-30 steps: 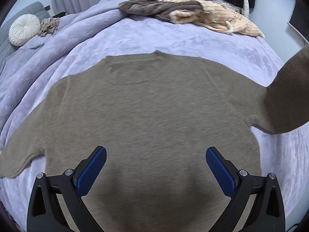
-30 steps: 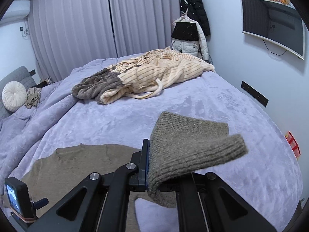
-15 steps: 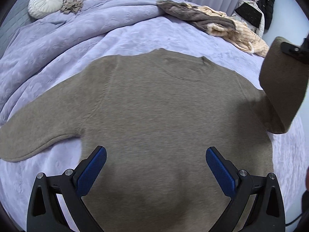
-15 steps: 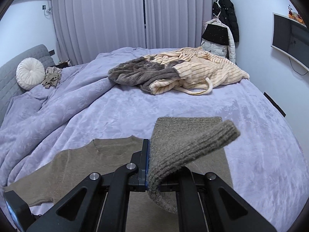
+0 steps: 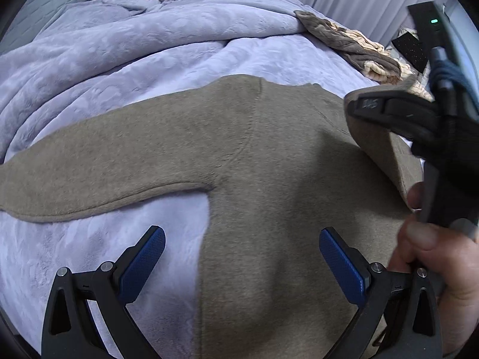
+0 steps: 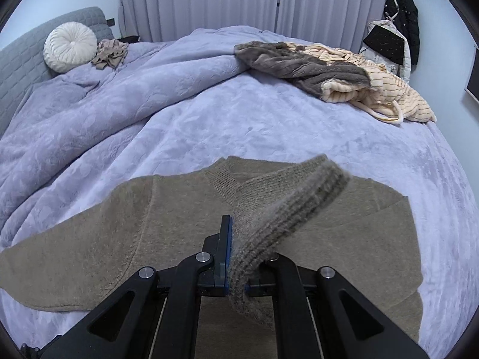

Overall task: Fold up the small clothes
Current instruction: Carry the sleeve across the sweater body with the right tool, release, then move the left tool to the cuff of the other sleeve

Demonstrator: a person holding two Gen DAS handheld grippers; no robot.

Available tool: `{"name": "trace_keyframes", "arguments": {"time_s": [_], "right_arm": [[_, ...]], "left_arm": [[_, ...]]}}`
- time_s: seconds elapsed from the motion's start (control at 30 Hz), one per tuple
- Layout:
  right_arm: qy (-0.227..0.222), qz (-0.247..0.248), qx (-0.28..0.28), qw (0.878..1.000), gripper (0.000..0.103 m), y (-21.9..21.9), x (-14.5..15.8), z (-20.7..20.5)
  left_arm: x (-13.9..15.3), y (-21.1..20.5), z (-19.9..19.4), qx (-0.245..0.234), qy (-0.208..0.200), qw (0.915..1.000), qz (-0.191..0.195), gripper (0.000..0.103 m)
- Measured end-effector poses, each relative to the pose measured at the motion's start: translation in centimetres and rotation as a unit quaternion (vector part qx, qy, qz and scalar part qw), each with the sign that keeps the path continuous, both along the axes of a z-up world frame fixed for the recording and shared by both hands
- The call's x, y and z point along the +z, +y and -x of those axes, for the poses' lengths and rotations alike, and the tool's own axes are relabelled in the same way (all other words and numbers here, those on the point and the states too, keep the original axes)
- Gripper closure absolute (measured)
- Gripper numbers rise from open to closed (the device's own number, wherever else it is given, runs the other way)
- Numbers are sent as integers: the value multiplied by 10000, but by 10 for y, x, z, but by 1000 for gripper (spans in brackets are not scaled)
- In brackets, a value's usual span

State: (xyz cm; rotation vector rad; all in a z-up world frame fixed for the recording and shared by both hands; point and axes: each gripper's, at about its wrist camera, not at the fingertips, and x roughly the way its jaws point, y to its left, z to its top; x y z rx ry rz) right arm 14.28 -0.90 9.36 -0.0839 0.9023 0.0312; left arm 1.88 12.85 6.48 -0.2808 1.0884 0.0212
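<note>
Right wrist view: my right hand-held gripper [image 6: 236, 264] is clamped on the sleeve cuff [image 6: 287, 209]; I'd lay it flat across the sweater [image 6: 167, 224] chest, left hand-held gripper [image 5: 242, 257] apart, empty.

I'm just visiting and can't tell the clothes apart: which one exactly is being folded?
Start at the wide lavender bedspread. Nearest the camera lies a taupe knitted sweater, spread flat, one sleeve cuff pinched in the right gripper. Unlike the crumpled cream-and-grey fleece heap farther back, it is plain, one colour and laid out.
</note>
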Motion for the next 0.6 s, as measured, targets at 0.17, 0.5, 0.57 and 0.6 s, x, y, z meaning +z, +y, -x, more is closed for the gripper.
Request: {"name": "trace_keyframes", "arguments": {"time_s": [0.17, 0.5, 0.57, 0.6], "right_arm": [[675, -254, 674, 9951, 70, 24, -28, -2], [-6, -237, 726, 9971, 28, -59, 26, 26], [91, 353, 230, 9991, 28, -96, 11, 20], [239, 523, -27, 9983, 28, -115, 1, 17]], "left_arm": [[-4, 9, 10, 108, 79, 9999, 56, 0], [14, -31, -21, -234, -35, 9996, 130, 0], [12, -59, -40, -522, -25, 9985, 152, 0], [10, -70, -49, -581, -9, 9982, 129, 0]]}}
